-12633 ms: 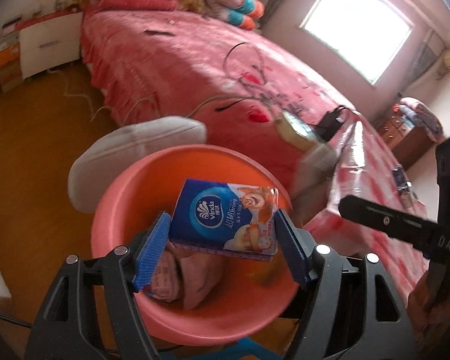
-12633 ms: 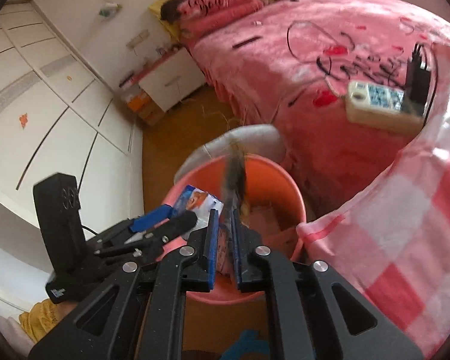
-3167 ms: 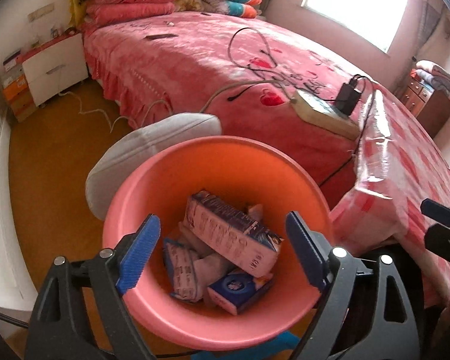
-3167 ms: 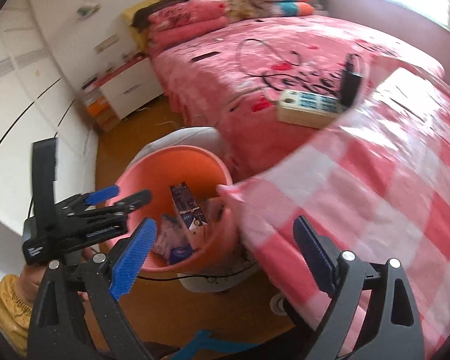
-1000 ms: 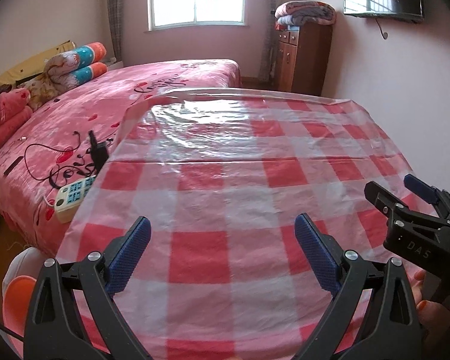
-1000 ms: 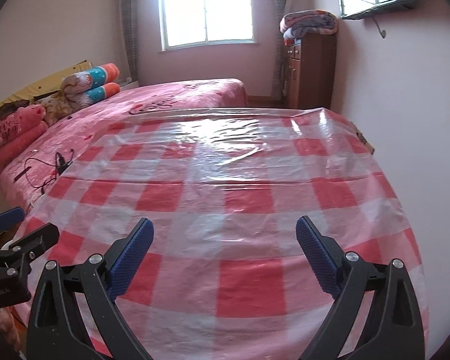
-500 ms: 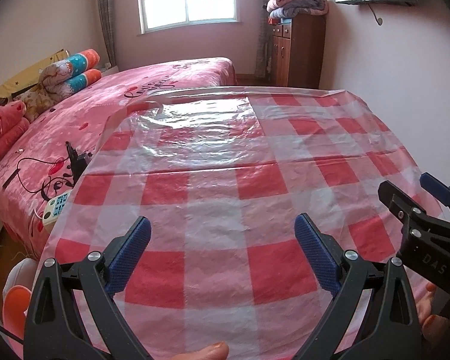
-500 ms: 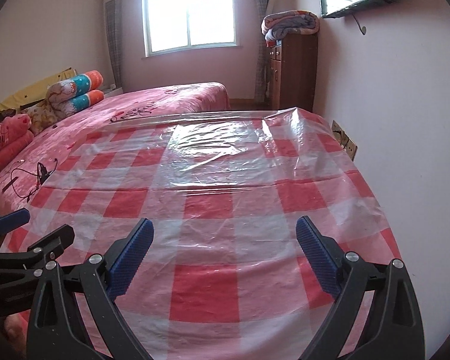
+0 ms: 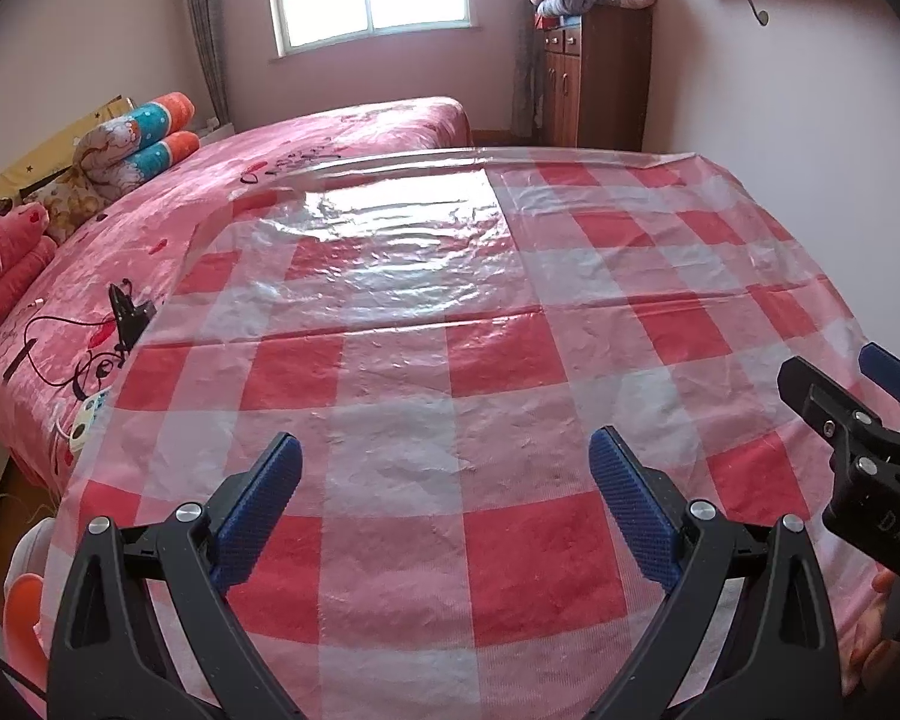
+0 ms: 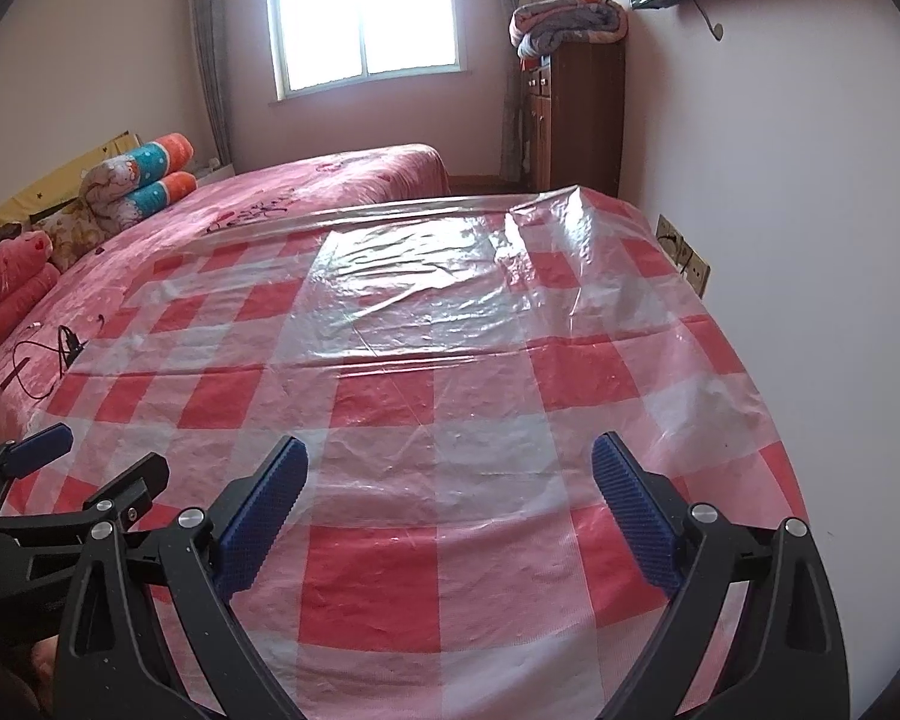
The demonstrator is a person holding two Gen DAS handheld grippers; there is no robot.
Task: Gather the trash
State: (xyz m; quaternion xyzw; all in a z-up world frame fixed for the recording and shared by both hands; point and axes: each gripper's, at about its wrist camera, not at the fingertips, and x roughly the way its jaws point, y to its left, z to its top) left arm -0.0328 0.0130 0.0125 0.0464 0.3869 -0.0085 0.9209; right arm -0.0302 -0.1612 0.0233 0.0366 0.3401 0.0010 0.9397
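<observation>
Red-and-white checked cloth under clear plastic (image 9: pixel 450 312) now fills both wrist views, where seconds ago the orange bin sat right ahead of the fingers with cartons and wrappers inside. Only a sliver of that bin (image 9: pixel 21 612) shows, low and far outside the left gripper's (image 9: pixel 447 507) left finger. Both the left gripper and the right gripper (image 10: pixel 450 510) hover with fingers spread wide, nothing between them. No trash is visible ahead of or between either pair of fingers, so the collecting looks finished, unless something lies out of view.
</observation>
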